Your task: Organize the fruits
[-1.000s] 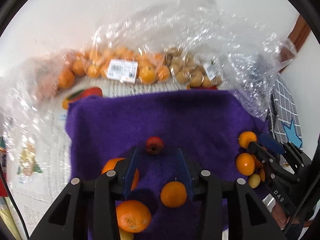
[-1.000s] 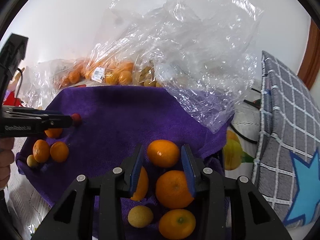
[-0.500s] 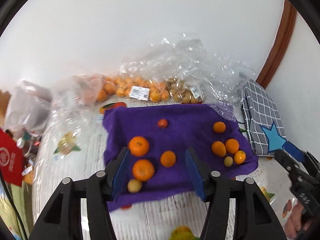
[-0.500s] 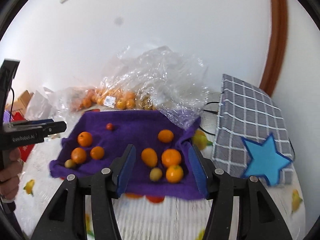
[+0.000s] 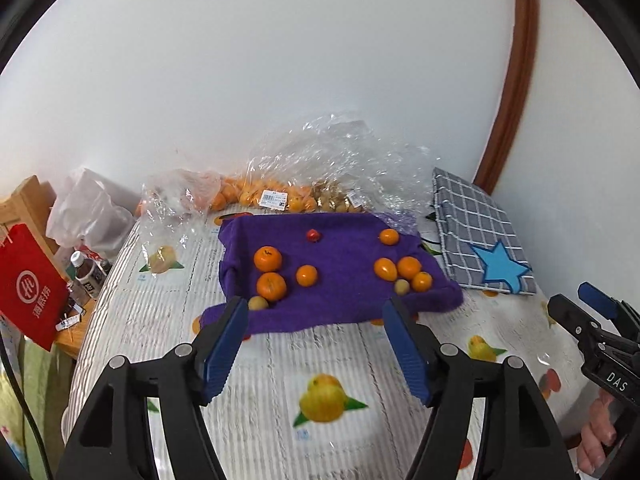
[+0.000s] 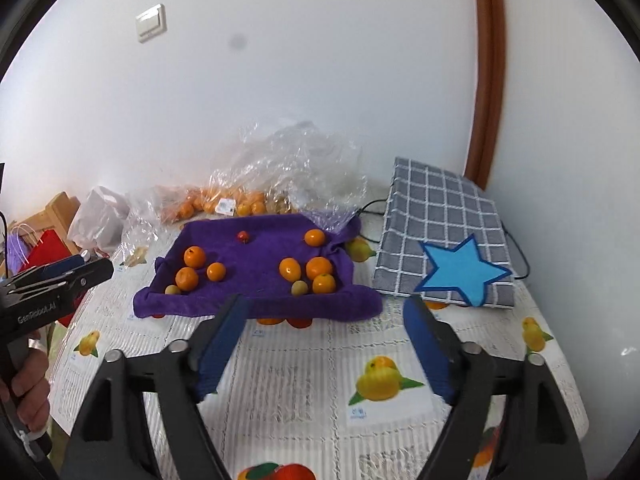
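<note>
only in the left view: a red bag (image 5: 30, 280) and bottle (image 5: 86, 272). fruits (image 5: 272, 272) on the purple towel (image 5: 340, 280), well beyond both grippers' fingers (image 5: 224, 344), opening, holding nothing.

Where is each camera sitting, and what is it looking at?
Left wrist: on the left gripper, looking down at the purple towel; its opening blue fingers, right gripper and a hand show.
Right wrist: on the right gripper, facing the same towel; its opening fingers and the left gripper show.
Shared: towel, oranges, checked cloth.
</note>
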The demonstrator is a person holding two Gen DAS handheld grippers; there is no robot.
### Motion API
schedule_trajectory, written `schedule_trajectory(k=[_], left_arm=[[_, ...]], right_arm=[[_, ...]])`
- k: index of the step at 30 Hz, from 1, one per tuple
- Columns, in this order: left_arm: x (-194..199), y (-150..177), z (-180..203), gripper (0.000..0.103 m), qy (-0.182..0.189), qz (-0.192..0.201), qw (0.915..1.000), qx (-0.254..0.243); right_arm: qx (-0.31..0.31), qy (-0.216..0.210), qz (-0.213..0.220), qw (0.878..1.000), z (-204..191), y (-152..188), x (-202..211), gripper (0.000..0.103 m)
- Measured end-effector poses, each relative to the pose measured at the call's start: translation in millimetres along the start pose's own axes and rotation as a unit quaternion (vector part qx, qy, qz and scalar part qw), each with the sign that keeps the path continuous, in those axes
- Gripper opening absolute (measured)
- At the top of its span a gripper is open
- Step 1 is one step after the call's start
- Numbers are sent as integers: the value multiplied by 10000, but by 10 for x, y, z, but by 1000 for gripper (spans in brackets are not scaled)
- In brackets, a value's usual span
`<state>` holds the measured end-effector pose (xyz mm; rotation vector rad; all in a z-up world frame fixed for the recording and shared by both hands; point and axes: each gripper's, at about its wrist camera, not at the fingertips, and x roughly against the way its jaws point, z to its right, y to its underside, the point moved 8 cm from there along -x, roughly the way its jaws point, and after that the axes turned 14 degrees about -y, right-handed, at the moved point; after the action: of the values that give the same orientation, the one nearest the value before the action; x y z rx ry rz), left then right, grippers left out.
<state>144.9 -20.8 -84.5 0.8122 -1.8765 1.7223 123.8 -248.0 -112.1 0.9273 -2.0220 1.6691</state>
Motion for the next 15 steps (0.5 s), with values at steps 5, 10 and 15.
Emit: schedule_trajectory(k=[5, 10, 15], left_arm=[[260, 124, 1, 86, -106, 192, 9998, -1], [407, 235, -1, 89, -237, 272, 9993, 4], [493, 298, -7, 89, -286, 313, 9991, 61]], right_arm=[[79, 38, 221, 9997, -27, 116, 314, 96], [37, 91, 250, 9996, -23, 245, 480, 97], [1, 119, 303, 9995, -22, 329, 585, 97]])
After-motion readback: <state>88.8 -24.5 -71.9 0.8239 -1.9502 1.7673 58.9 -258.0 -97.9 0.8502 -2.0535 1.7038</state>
